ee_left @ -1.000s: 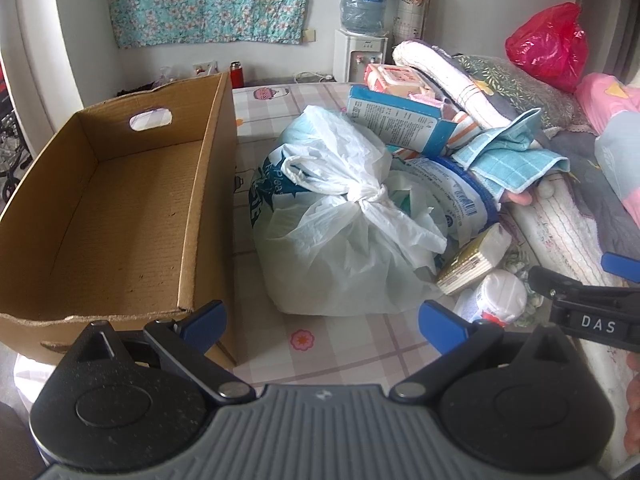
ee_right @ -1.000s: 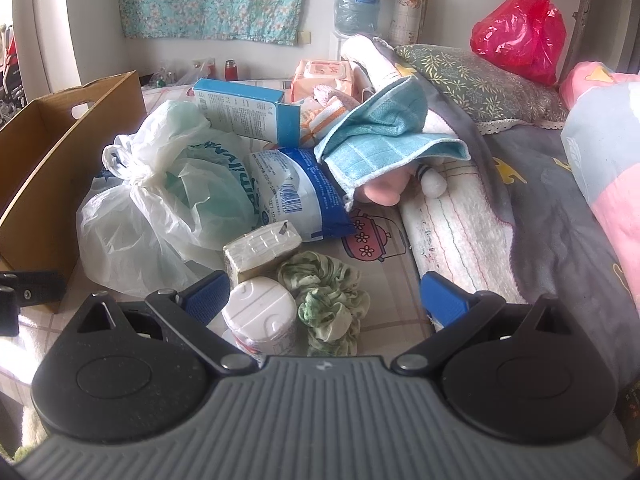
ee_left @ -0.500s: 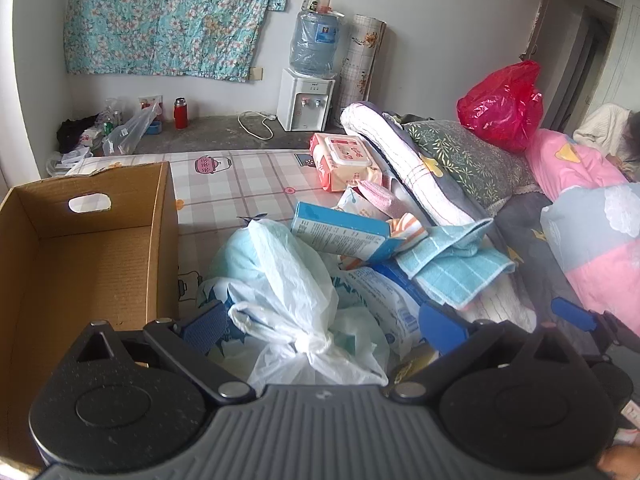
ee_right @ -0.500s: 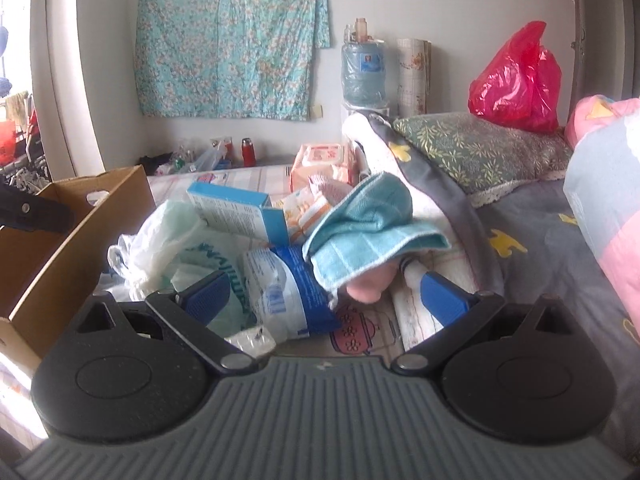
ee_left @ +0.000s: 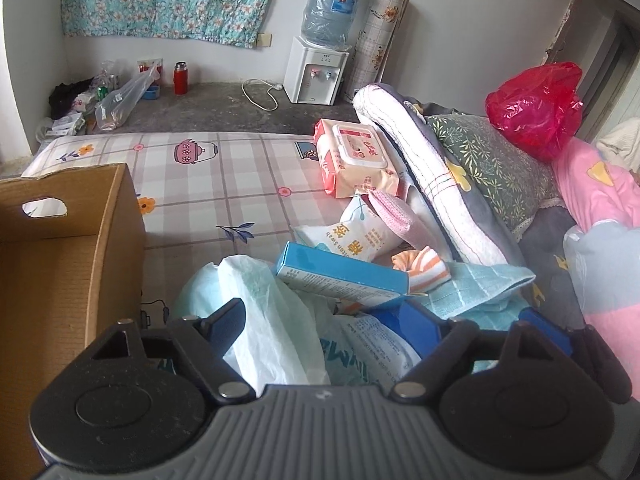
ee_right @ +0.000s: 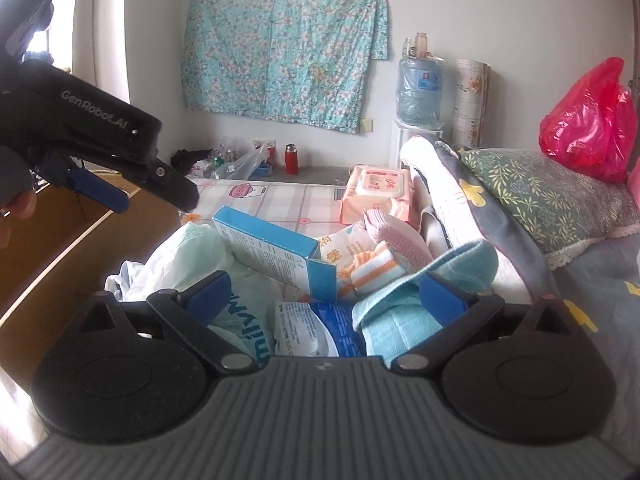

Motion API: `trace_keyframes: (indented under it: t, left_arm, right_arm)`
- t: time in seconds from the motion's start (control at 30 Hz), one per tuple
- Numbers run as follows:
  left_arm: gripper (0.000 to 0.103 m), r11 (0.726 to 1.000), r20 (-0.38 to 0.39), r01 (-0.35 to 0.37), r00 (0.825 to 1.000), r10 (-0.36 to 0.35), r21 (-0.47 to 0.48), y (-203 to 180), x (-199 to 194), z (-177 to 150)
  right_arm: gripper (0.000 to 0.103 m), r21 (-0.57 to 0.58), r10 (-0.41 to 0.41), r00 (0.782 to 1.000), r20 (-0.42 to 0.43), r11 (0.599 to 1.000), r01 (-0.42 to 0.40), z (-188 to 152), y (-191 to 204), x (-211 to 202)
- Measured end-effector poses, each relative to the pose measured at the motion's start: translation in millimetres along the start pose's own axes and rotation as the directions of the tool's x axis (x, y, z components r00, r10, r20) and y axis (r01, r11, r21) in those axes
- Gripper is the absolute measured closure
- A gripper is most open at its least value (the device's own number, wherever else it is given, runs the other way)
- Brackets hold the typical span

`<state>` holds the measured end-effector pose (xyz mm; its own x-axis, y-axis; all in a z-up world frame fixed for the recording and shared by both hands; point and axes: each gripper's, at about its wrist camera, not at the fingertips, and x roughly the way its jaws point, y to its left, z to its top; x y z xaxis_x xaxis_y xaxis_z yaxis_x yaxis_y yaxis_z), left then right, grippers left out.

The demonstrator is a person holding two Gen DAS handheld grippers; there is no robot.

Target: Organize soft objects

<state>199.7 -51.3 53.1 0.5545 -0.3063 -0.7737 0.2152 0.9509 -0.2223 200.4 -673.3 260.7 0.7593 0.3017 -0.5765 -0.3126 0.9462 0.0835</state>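
A pile of soft things lies on the checked mattress [ee_left: 224, 184]: a tied white plastic bag [ee_left: 264, 336], a light blue towel [ee_left: 476, 288], a striped orange cloth [ee_left: 424, 266], a pink knitted cloth [ee_left: 394, 214] and a cotton swab pack [ee_left: 352, 236]. A blue carton [ee_left: 340, 276] rests on top. My left gripper [ee_left: 324, 316] is open and empty above the bag. My right gripper [ee_right: 324, 292] is open and empty above the towel [ee_right: 400, 320] and the carton [ee_right: 276, 252]. The left gripper also shows in the right wrist view [ee_right: 156, 192].
An open cardboard box [ee_left: 60, 264] stands at the left. A wet wipes pack [ee_left: 356, 160] lies further back. A rolled quilt [ee_left: 432, 184], a leaf-patterned pillow [ee_left: 492, 164] and a red plastic bag [ee_left: 536, 108] line the right side. A water dispenser [ee_left: 320, 64] stands by the wall.
Both grippers have risen and tilted up, so more of the room and the far mattress shows. The pill bottle and green scrunchie have dropped out of view. Both stay open.
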Motion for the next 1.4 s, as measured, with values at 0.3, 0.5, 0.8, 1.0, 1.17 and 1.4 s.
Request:
trace_keyframes:
  t: [0.3,0.5,0.8,1.0,1.17,1.4]
  left_arm:
    - [0.054,0.999,0.003,-0.039,0.999,0.039,-0.008,-2,36,24]
    - [0.076,0.998,-0.062,-0.065,0.996,0.064,-0.021,5,60,29]
    - [0.087,0.997,-0.104,-0.046,0.994,0.040,-0.058,17,62,22]
    - [0.085,0.997,-0.073,0.030,0.997,-0.035,-0.073,12,37,15]
    - [0.080,0.994,-0.040,0.075,0.996,-0.078,-0.078,5,13,4]
    - [0.064,0.987,-0.021,0.140,0.990,-0.142,-0.074,-5,-8,-19]
  right_arm:
    - [0.007,-0.198,0.065,0.998,0.010,0.978,-0.062,35,2,58]
    - [0.008,-0.301,0.162,0.983,-0.088,0.936,-0.181,47,16,106]
    - [0.068,-0.316,0.186,0.954,-0.233,0.914,-0.256,27,35,134]
    - [0.080,-0.307,0.139,0.977,-0.163,0.934,-0.184,18,35,110]
    - [0.084,-0.325,0.060,0.993,-0.099,0.941,-0.089,18,37,84]
    - [0.084,-0.390,-0.100,0.993,-0.056,0.918,0.071,1,41,40]
